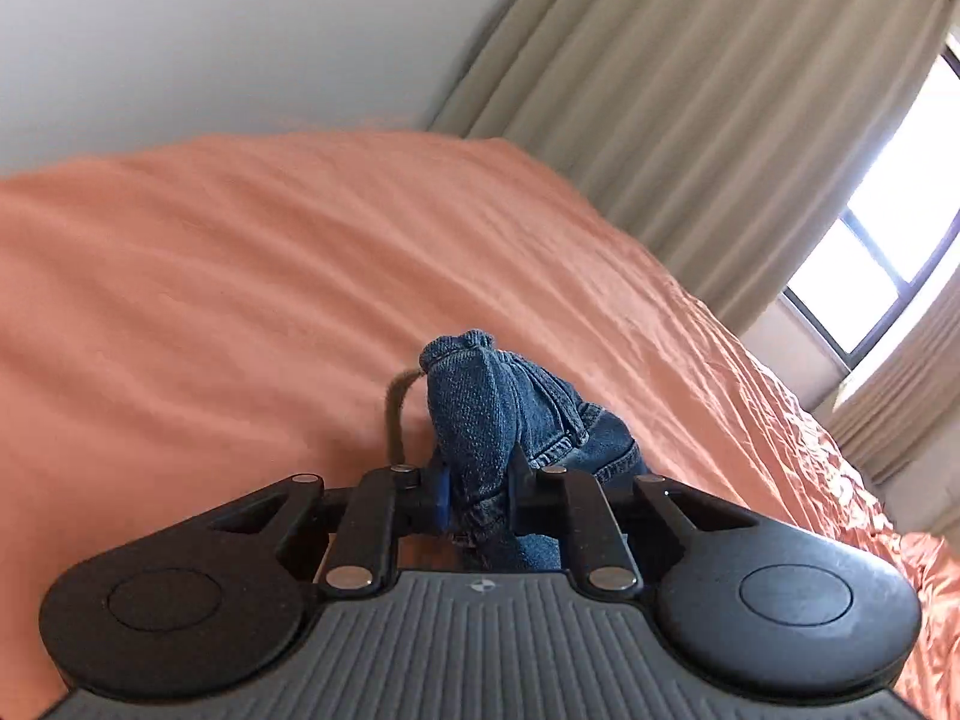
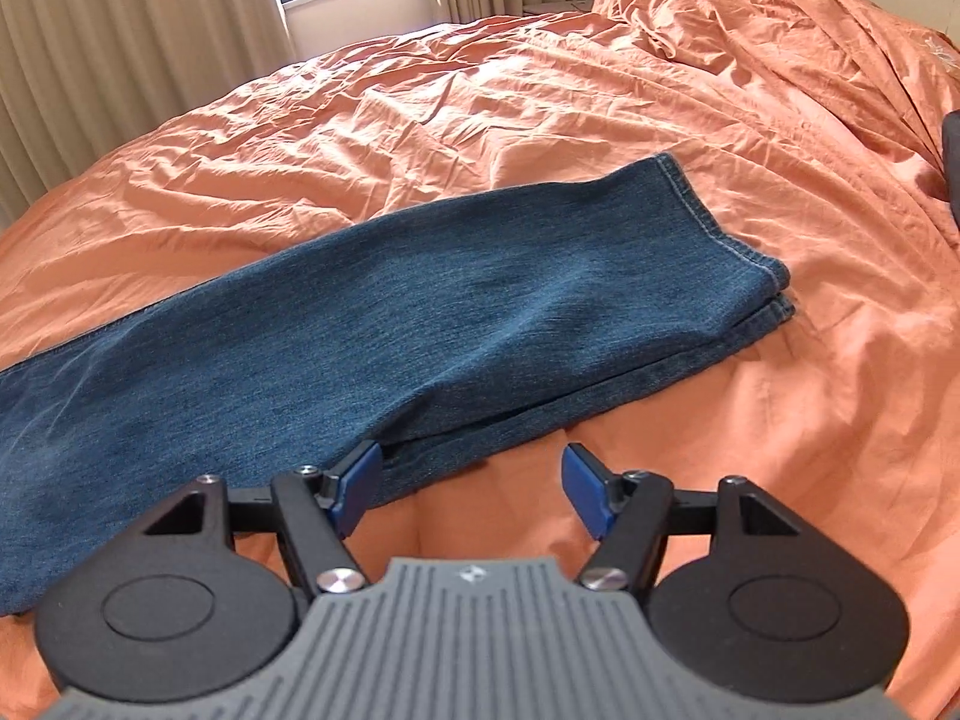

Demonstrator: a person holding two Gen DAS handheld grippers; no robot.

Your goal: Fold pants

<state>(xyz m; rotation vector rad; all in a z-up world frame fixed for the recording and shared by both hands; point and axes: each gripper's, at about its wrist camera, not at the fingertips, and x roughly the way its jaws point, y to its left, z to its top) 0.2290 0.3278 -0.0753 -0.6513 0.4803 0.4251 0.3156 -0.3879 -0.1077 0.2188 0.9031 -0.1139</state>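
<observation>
Blue denim pants point(image 2: 420, 312) lie folded lengthwise on the orange bedsheet point(image 2: 540, 108), legs stacked, hems at the right. In the left wrist view my left gripper point(image 1: 477, 489) is shut on a bunched part of the pants point(image 1: 486, 402), which sticks up between the fingers above the bed; a thin brown-grey loop hangs beside it. In the right wrist view my right gripper point(image 2: 471, 483) is open and empty, just above the sheet at the near edge of the pant legs. Its left blue pad point(image 2: 354, 480) is at the denim's edge.
The wrinkled orange sheet point(image 1: 240, 276) covers the whole bed. Beige curtains point(image 1: 690, 90) and a bright window point(image 1: 888, 228) stand beyond the bed's far side. A bunched heap of sheet point(image 2: 750, 18) lies at the far right. A dark object point(image 2: 951, 162) shows at the right edge.
</observation>
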